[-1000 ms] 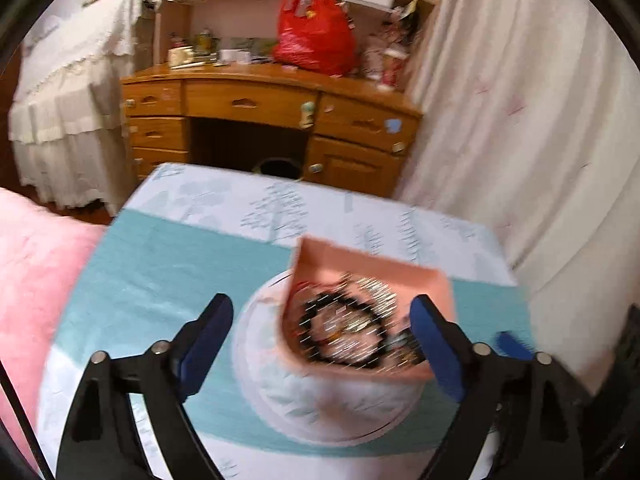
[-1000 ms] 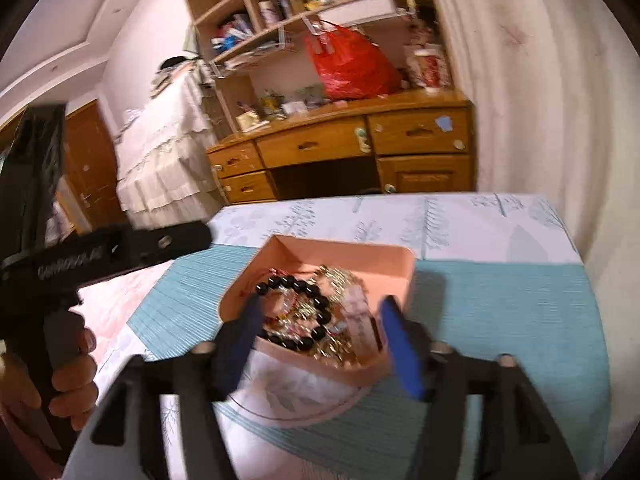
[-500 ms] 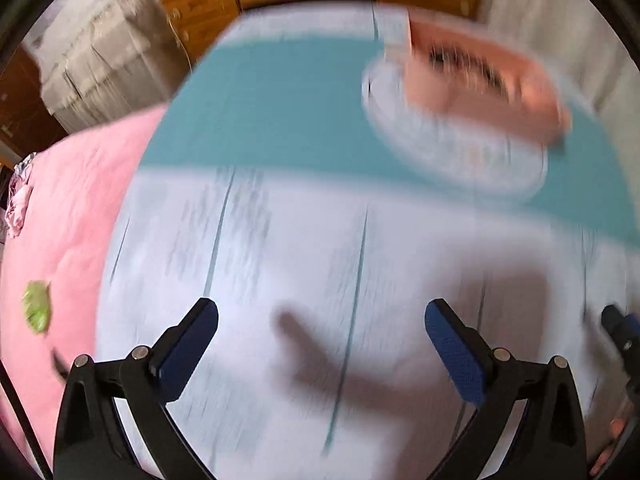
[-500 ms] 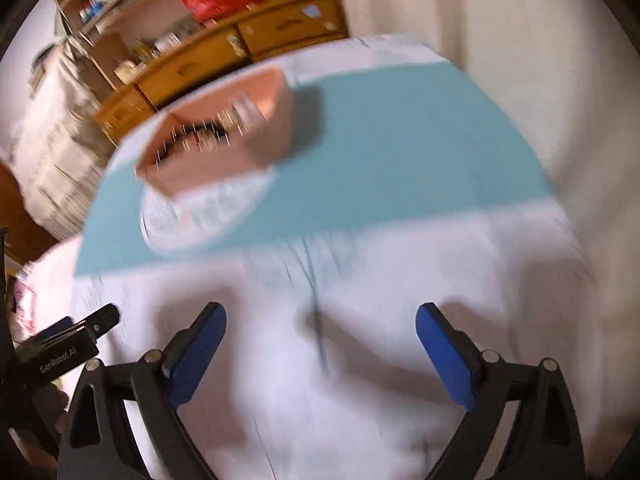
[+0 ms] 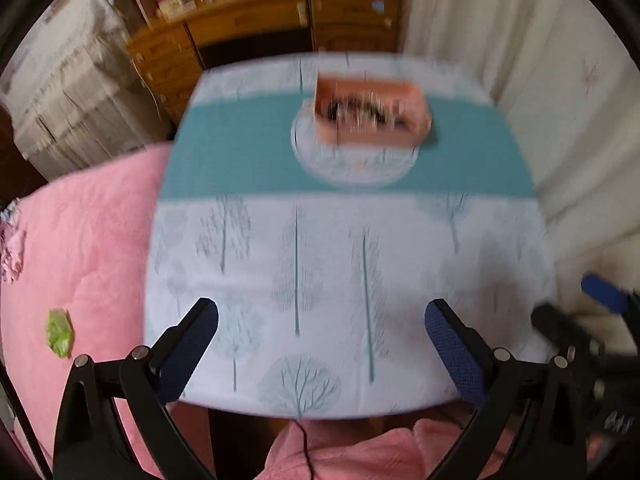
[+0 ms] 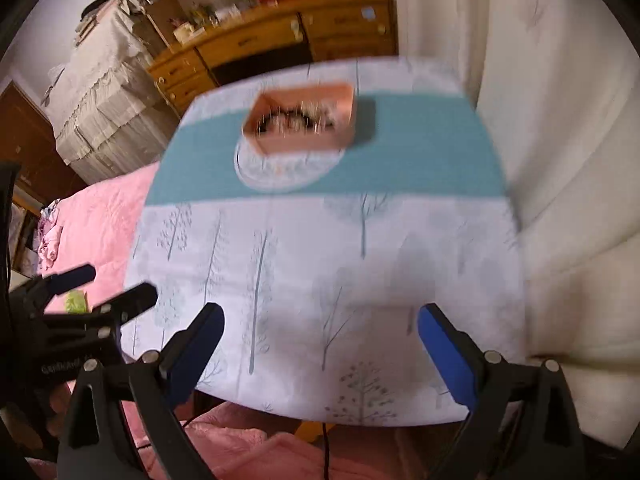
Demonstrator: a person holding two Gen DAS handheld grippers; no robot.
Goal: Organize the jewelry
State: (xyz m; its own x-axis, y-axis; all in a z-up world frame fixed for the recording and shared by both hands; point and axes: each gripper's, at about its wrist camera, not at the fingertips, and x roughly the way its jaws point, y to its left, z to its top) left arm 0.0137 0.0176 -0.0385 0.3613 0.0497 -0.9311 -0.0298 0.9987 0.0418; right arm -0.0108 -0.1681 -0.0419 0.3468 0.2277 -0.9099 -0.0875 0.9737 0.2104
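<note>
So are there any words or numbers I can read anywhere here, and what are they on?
Pale lettering on the left gripper body, seen in the right wrist view: starts like "Gen", the rest too blurred to read.
Pink box of jewelry: no label visible; blurred.
Items on the wooden desk: too small and blurred to read.
Tablecloth: tree drawings only, no words.

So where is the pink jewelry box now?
In both wrist views the pink jewelry box sits at the table's far side, on the teal stripe, overlapping a white round patch.

Matt printed cloth on the table (image 5: pixel 320 260), glossy wooden desk (image 5: pixel 280 12), fuzzy pink blanket (image 5: pixel 80 240), matt pink box (image 5: pixel 372 108)
</note>
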